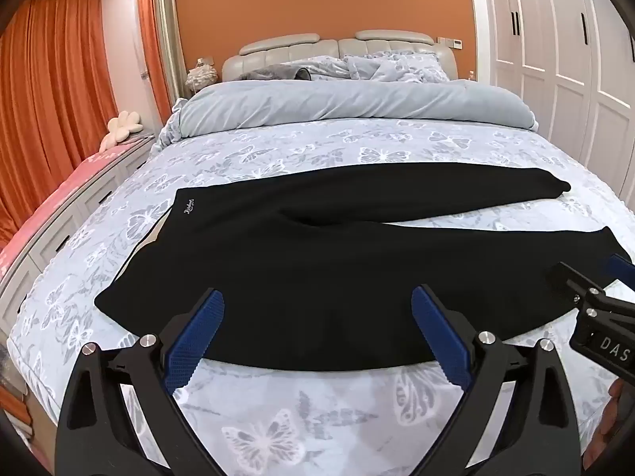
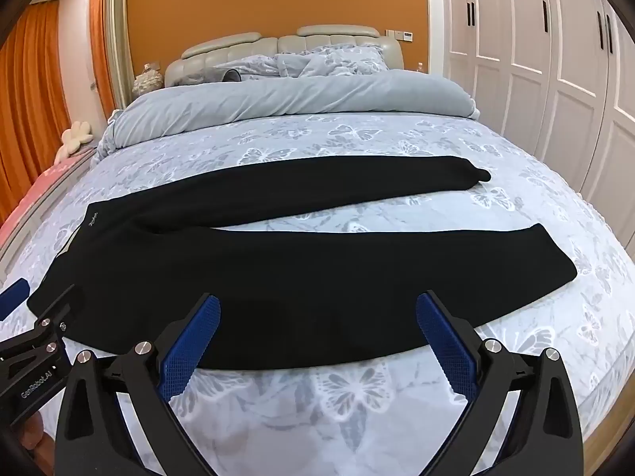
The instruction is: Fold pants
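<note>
Black pants [image 1: 317, 261] lie flat across the bed, waistband at the left with a small white logo [image 1: 187, 205], both legs stretched to the right and spread apart. They also show in the right wrist view [image 2: 301, 265]. My left gripper [image 1: 317, 301] is open and empty, hovering over the near edge of the pants' seat. My right gripper [image 2: 317, 305] is open and empty, over the near edge of the near leg. The right gripper shows at the left view's right edge [image 1: 595, 297]; the left gripper shows at the right view's left edge [image 2: 35, 329].
The bed [image 1: 278, 436] has a butterfly-print sheet. A grey duvet [image 1: 349, 107] is rolled toward the headboard with pillows behind. A low pink-topped bench [image 1: 59, 206] runs along the left. White wardrobe doors [image 2: 555, 79] stand on the right.
</note>
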The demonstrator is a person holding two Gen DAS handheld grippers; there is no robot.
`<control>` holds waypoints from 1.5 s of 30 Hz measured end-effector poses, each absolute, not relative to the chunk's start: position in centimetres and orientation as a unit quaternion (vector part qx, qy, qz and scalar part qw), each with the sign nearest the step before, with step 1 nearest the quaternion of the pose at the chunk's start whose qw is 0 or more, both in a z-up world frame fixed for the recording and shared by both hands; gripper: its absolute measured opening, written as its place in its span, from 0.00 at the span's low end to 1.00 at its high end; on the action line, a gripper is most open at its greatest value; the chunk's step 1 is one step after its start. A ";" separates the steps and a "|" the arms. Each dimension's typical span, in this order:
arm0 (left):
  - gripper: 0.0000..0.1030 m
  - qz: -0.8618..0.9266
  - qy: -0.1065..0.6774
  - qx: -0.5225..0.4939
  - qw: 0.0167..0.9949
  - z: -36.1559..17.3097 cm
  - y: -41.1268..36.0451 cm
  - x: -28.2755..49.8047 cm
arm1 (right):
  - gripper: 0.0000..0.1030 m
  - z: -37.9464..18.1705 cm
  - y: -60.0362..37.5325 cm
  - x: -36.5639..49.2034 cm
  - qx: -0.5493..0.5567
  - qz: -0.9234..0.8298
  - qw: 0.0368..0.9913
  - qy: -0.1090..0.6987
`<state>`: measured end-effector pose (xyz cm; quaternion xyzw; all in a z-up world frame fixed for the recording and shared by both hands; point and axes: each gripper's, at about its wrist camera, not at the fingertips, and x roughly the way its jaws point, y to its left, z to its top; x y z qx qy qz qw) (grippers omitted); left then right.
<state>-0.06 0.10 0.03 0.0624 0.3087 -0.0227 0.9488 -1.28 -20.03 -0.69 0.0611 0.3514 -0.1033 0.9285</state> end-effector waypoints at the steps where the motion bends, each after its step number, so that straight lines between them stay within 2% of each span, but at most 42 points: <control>1: 0.91 -0.020 0.308 0.063 0.949 0.0 0.1 -0.1 | 0.95 -0.7 -20.0 -1.3 0.062 -0.104 0.929 0.351; 9: 0.91 -0.020 0.310 0.065 0.948 -1.3 0.6 -0.5 | 0.95 -0.6 -20.0 -1.5 0.052 -0.106 0.931 0.346; 45: 0.91 -0.014 0.322 0.066 0.944 -0.7 0.2 0.6 | 0.95 -0.7 -19.9 -1.7 0.051 -0.107 0.931 0.346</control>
